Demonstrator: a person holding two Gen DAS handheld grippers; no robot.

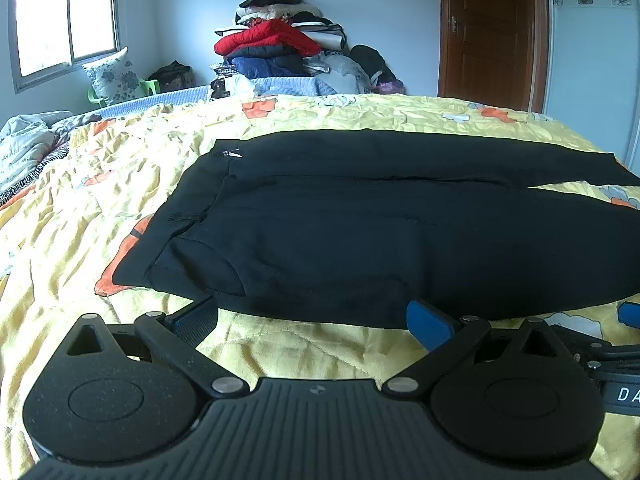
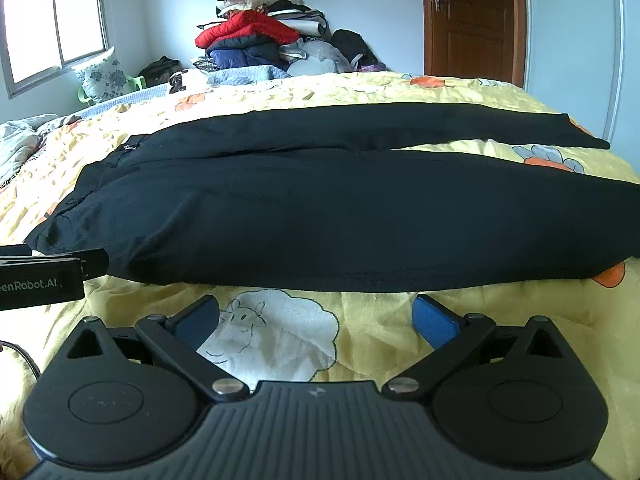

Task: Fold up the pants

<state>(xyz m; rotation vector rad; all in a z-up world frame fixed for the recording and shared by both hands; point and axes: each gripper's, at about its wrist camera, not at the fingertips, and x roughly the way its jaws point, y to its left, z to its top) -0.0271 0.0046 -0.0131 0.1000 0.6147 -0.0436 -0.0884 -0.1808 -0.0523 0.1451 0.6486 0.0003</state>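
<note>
A bed covered by a yellow quilt [image 1: 168, 184] with orange and white cartoon prints carries everything here, and behind its far edge the room shows a window [image 1: 66, 20] on the left wall, a brown wooden door [image 1: 490, 32] on the right, and a tall pile of clothes [image 1: 280, 44] heaped against the back wall. Black pants [image 1: 360, 232] lie flat across the middle of the bed, waistband toward the left edge and both legs running toward the right edge, the near leg just ahead of both grippers. The left gripper [image 1: 316, 320] is spread wide near the bed's near edge, holding nothing, its blue pads at the pants' near hem by the waist end; whether they touch the cloth is unclear. The right gripper [image 2: 316, 318] is likewise wide apart and empty, just short of the hem over a white sheep print [image 2: 276, 336].
</note>
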